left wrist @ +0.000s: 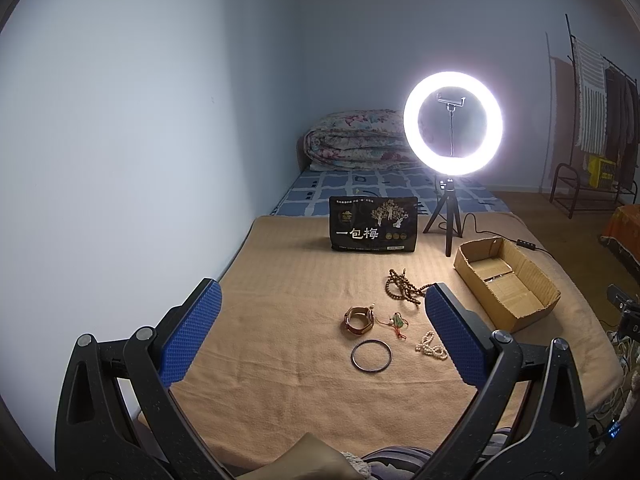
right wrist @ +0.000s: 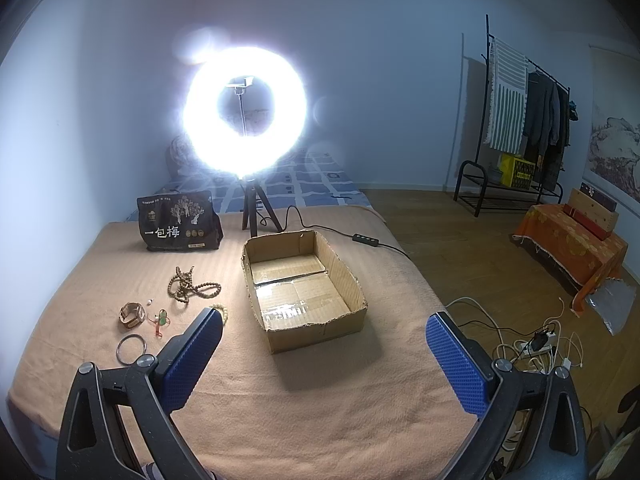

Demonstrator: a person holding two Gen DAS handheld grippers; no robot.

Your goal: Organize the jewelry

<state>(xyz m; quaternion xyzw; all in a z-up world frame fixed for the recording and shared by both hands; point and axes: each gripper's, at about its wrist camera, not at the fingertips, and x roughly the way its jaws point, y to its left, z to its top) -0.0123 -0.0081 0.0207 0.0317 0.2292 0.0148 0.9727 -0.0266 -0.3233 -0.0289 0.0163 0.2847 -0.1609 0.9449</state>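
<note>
Your jewelry lies loose on the blanket left of the cardboard box (right wrist: 304,292): brown bead strand (right wrist: 190,284), watch (left wrist: 359,321), metal bangle (left wrist: 371,355), white beads (left wrist: 431,346). The box sits empty, top open, likely the drop spot. Your left gripper (left wrist: 320,328) and right gripper (right wrist: 324,344) both gape wide, holding nothing. There's bare blanket in front of the box, with its near wall low.

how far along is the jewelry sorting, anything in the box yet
Nothing looks done: the cardboard box is empty. Nothing is in hand; the left claw and right claw are open. Left on the blanket: brown beads, watch, bangle, white beads, green charm.
</note>
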